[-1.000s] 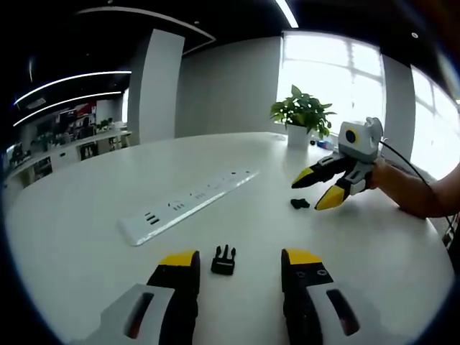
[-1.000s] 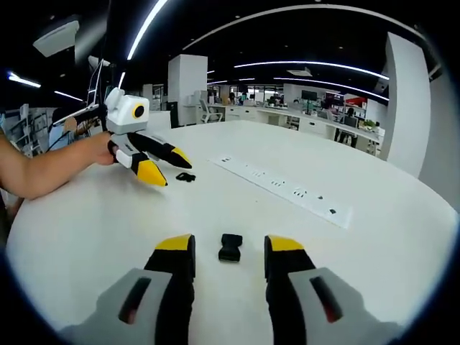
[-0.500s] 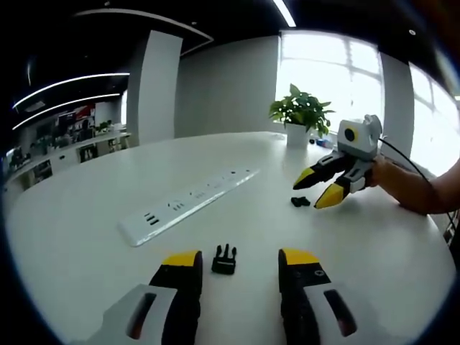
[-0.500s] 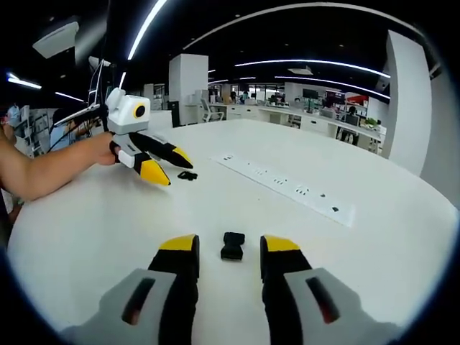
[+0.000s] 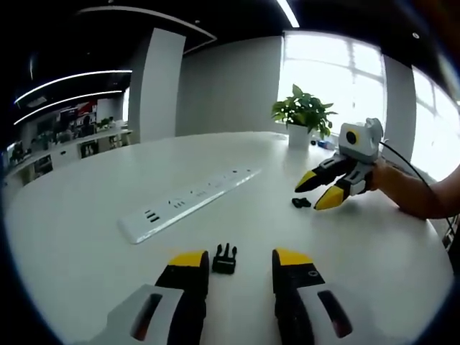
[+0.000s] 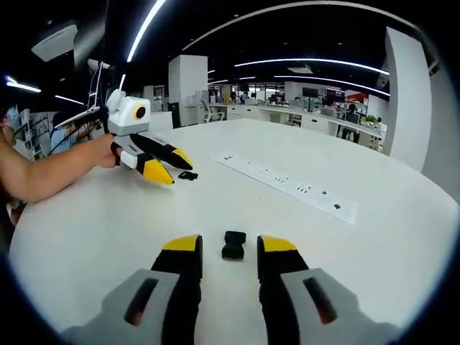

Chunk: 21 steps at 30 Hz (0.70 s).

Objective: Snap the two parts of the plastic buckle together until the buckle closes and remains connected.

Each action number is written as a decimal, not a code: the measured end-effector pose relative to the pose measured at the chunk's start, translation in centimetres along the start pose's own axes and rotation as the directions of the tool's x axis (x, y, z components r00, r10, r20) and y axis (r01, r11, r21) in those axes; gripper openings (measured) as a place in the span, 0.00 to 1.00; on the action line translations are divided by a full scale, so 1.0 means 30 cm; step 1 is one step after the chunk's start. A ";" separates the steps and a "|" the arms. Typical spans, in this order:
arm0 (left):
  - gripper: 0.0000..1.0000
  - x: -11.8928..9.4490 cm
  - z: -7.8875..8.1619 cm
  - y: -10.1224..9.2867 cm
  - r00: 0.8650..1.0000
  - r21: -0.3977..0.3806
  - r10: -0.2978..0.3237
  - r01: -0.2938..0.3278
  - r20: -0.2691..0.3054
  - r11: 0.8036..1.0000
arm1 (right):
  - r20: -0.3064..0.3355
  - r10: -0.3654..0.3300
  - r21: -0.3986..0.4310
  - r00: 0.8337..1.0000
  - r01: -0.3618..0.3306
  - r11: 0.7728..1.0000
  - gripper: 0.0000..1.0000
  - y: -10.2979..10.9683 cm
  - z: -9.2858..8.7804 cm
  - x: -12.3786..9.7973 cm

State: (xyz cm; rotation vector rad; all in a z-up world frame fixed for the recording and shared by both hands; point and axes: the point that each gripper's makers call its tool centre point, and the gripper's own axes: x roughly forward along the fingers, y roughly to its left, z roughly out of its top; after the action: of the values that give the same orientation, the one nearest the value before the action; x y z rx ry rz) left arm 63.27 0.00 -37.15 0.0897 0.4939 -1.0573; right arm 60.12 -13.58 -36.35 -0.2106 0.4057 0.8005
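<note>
1. The left claw (image 5: pixel 237 256), open, has narrowed its jaws around the pronged buckle half (image 5: pixel 224 258).
2. The right claw (image 6: pixel 228 245), open, has likewise narrowed on the socket half (image 6: pixel 233 244).
3. Both halves lie well apart on the white table (image 5: pixel 86 180); neither is gripped yet.

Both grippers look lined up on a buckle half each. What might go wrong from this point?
Three risks stand out:
1. The pronged buckle half lies loose on the smooth table between the open jaws of the left gripper; closing off-centre may push it away.
2. The socket half sits just ahead of the right gripper and may twist when pinched.
3. Both halves are small, so the jaws may cover the mating ends.
</note>
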 end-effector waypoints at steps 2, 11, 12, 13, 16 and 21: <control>0.33 -0.001 -0.001 0.004 1.000 -0.007 0.007 -0.007 0.000 1.000 | 0.004 0.000 0.012 1.000 0.000 1.000 0.29 -0.002 0.002 -0.001; 0.33 0.003 -0.011 0.008 1.000 -0.003 0.022 -0.022 -0.015 1.000 | -0.008 0.006 0.016 1.000 -0.005 1.000 0.27 0.004 -0.009 0.005; 0.32 0.002 -0.011 0.009 1.000 -0.004 0.023 -0.023 -0.016 1.000 | -0.009 0.005 0.017 1.000 -0.005 1.000 0.27 0.003 -0.010 0.005; 0.32 0.002 -0.011 0.010 1.000 -0.004 0.025 -0.025 -0.017 1.000 | -0.009 0.004 0.017 1.000 -0.004 1.000 0.26 0.002 -0.011 0.005; 0.30 0.001 -0.014 0.013 0.999 -0.004 0.030 -0.030 -0.020 1.000 | -0.010 0.004 0.017 1.000 -0.003 1.000 0.25 0.002 -0.012 0.005; 0.30 -0.002 -0.013 0.017 0.999 -0.012 0.035 -0.036 -0.018 0.999 | -0.015 0.002 0.018 1.000 -0.002 1.000 0.24 0.001 -0.017 0.007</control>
State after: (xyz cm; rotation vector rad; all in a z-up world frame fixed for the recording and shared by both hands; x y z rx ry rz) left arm 63.55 0.42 -37.56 0.0967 0.5132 -1.0193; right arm 60.08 -13.58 -36.90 -0.1994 0.4268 0.7976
